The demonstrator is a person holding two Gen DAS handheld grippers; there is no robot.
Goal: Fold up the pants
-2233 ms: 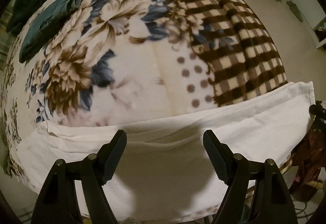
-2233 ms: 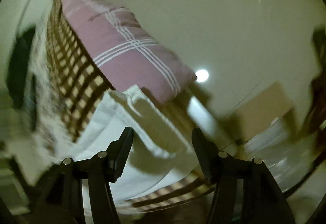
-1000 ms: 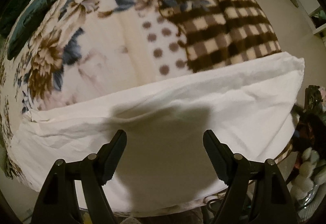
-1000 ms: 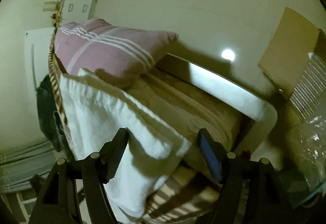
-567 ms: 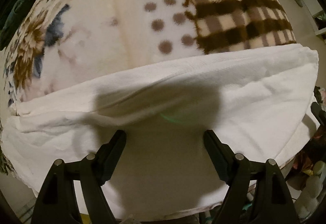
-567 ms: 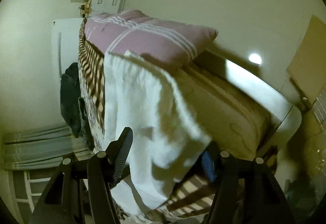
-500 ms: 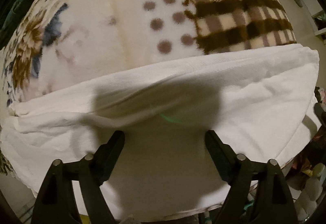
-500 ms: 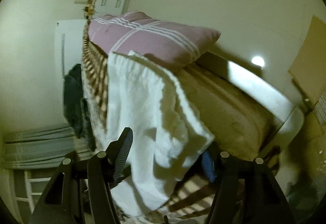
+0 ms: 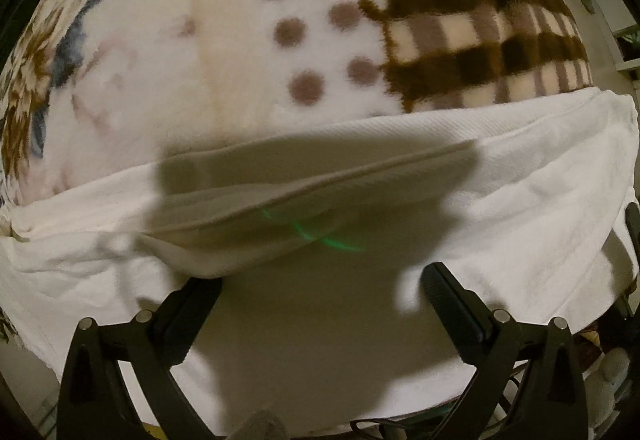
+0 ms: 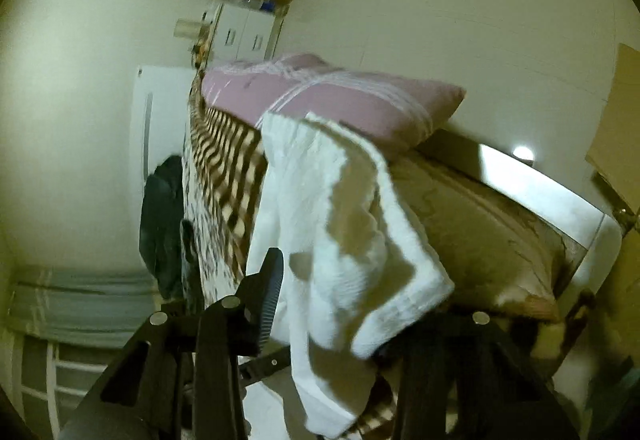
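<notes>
White pants [image 9: 520, 207] lie folded lengthwise along the near edge of a bed with a patterned blanket [image 9: 240, 39]. My left gripper [image 9: 320, 284] is open, low over the pants' middle; a fold of the cloth bulges against its left finger [image 9: 188, 312]. In the right wrist view the pants' end [image 10: 340, 240] hangs between the jaws of my right gripper [image 10: 352, 300], which is open; its right finger is hidden behind the cloth.
A pink striped pillow [image 10: 332, 99] lies on the bed behind the pants. Dark clothes [image 10: 164, 224] hang at the bed's far side. Cardboard [image 10: 616, 127] leans against the wall at right. Clutter [image 9: 612, 372] sits on the floor by the bed's corner.
My left gripper has come down closer to the pants, and a fold has bunched against its left finger. My right gripper has moved in so the pants' end now lies between its jaws.
</notes>
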